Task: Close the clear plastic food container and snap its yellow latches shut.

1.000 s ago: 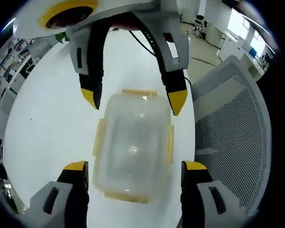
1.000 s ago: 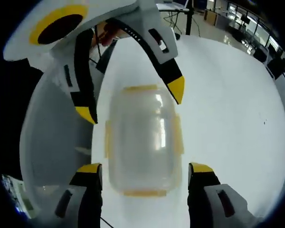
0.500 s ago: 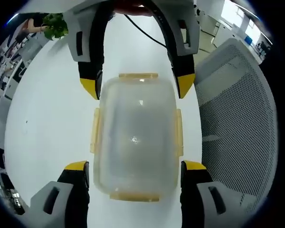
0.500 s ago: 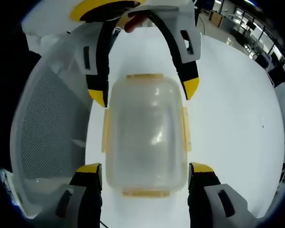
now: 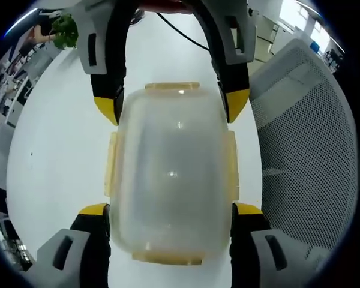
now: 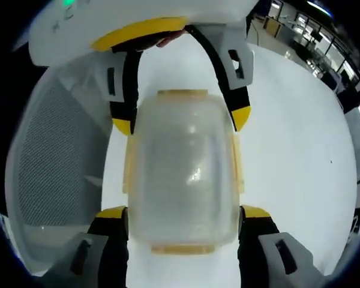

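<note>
Both tongs, left (image 5: 170, 210) and right (image 6: 183, 212), straddle the container (image 5: 171, 174) from opposite ends, spread wide.

Frosted lid (image 5: 171, 174) blurs the container's inside; latch state unclear.

Mesh chair (image 5: 306, 150) just beside container (image 5: 171, 174)

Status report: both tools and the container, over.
Left tool and right tool open, straddling opposite ends of container. Lid on, yellow latches sticking out, apparently unsnapped. Mesh chair alongside, not obstructing.
</note>
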